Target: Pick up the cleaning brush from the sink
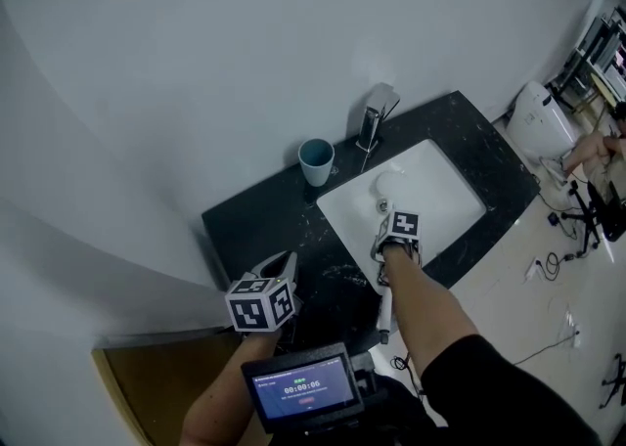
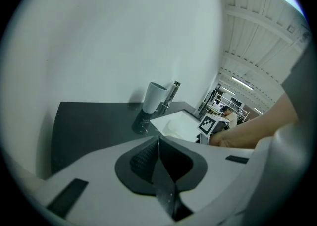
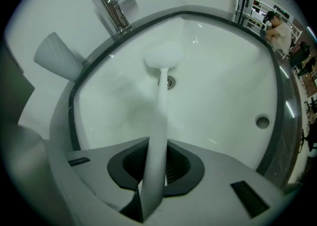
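Note:
The white cleaning brush (image 3: 163, 54) lies in the white sink (image 3: 228, 81), its round head by the drain and its long handle running back between my jaws. My right gripper (image 3: 154, 170) is shut on that handle, pointing steeply down into the basin. In the head view the right gripper (image 1: 396, 239) sits at the sink's (image 1: 445, 190) near rim, and the brush head (image 1: 386, 182) shows pale near the drain. My left gripper (image 1: 284, 264) hovers over the black counter (image 1: 245, 229) left of the sink. It (image 2: 157, 158) is shut with nothing between the pads.
A chrome faucet (image 1: 375, 116) stands behind the basin, with a teal-rimmed cup (image 1: 316, 160) to its left on the counter. A white fixture (image 1: 543, 121) and cables (image 1: 558, 258) lie on the floor at right. A small screen (image 1: 303, 390) sits below the left hand.

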Demonstrator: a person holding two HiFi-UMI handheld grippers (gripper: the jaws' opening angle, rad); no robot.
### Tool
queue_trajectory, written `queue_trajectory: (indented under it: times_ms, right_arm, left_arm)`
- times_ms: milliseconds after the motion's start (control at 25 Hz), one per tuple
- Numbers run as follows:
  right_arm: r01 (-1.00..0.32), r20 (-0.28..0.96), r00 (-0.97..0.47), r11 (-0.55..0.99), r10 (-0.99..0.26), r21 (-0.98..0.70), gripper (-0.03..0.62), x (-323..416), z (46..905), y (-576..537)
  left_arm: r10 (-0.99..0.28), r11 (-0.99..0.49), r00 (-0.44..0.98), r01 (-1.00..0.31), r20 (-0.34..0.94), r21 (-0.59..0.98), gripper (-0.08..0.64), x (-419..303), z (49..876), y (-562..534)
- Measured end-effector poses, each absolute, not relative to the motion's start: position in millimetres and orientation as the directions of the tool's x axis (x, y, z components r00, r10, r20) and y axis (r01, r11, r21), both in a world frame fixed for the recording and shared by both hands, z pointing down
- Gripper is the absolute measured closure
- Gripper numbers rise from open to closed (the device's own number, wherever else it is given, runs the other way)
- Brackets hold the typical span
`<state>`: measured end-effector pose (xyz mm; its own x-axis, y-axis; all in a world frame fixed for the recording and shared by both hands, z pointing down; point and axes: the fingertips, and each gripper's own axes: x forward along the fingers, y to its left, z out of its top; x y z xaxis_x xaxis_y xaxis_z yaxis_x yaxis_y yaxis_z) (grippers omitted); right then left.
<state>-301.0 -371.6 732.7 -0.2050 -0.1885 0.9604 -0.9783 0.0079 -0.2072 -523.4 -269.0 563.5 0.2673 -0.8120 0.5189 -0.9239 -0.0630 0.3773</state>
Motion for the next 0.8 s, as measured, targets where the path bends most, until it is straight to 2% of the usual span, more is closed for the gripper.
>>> queue_trajectory:
  times_ms: [240,440,680,800]
  right_arm:
    - [-0.940,0.886,-0.340,0.113,-0.314,-0.321,0.565,-293.8,661.6,-357.2]
    - [-0.850,0.736,-0.527,0.261,-0.424,-0.458,0.564,-279.1,595.1,-332.6]
    - [-0.703,0.510,-0.711,0.487,-0.484,-0.519,0.563,-220.8,528.8,-312.8]
    - [-0.634,0.427,-0.773,0.569,-0.469,-0.524,0.563,-179.9,504.7,-306.0]
  left_arm:
    - [-0.839,-0.116,0.306,-0.909,0.450,0.401,0.546,-506.4,529.9,-249.5]
    - [-0.855,-0.207,0.364,-0.893,0.370,0.400,0.551,-475.9,506.7,-237.1]
    - [-0.916,-0.133,0.222,-0.954,0.333,0.269,0.551,-434.9,475.1,-208.5]
    - [-0.945,-0.064,0.149,-0.958,0.291,0.281,0.551,-395.0,459.7,-194.8]
